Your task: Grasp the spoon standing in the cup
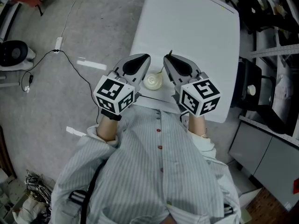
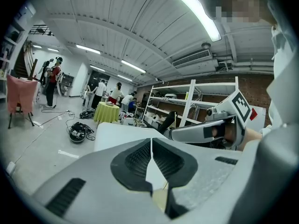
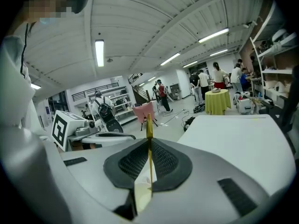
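The right gripper is clamping the spoon (left gripper is hanging clenched, empty) — grasp seemingly done, with the cup sitting just below.

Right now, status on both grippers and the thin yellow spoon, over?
Right gripper shut on thin yellow spoon. Left gripper shut, empty. Spoon's lower end over round cream cup on white table. Nothing blocking.

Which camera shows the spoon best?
The right gripper view: the yellow spoon stands pinched in the right tool. The head view shows only a thin sliver by the cup; the left gripper view, a faint yellow line at most.
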`<state>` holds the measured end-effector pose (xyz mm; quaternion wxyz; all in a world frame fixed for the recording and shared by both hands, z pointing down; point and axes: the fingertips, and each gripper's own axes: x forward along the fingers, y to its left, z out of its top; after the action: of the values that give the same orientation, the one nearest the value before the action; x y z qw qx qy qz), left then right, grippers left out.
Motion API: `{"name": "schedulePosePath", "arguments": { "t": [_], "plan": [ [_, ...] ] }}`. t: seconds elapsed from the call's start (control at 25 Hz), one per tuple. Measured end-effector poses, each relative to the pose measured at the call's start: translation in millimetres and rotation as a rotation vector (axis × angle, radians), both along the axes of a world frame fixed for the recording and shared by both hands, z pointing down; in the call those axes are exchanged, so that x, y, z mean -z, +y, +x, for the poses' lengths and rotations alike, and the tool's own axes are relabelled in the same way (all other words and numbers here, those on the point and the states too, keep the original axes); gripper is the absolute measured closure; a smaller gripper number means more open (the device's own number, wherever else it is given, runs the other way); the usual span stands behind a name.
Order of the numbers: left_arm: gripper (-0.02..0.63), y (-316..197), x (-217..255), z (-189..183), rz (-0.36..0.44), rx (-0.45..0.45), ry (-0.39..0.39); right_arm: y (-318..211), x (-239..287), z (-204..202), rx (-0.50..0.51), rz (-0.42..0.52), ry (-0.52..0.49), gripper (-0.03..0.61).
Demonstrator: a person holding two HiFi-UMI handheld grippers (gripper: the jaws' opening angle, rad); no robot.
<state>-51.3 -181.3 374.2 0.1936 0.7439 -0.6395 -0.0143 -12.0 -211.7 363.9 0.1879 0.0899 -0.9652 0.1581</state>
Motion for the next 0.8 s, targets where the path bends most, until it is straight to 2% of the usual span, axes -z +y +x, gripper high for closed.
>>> {"name": "schedulePosePath", "arguments": {
  "t": [0.36, 0.8],
  "plan": [
    [0.597, -9.1, 23.2, 6.2, 0.060, -0.015, -0.008, -11.2, 39.3, 25.8, -0.042, 0.081, -0.066, 0.554],
    [0.597, -15.4, 45.6, 28.9, 0.113, -0.118, 0.008, -25.1, 68.5, 69.2, -0.148, 0.156, -0.111, 0.554]
  ]
}}
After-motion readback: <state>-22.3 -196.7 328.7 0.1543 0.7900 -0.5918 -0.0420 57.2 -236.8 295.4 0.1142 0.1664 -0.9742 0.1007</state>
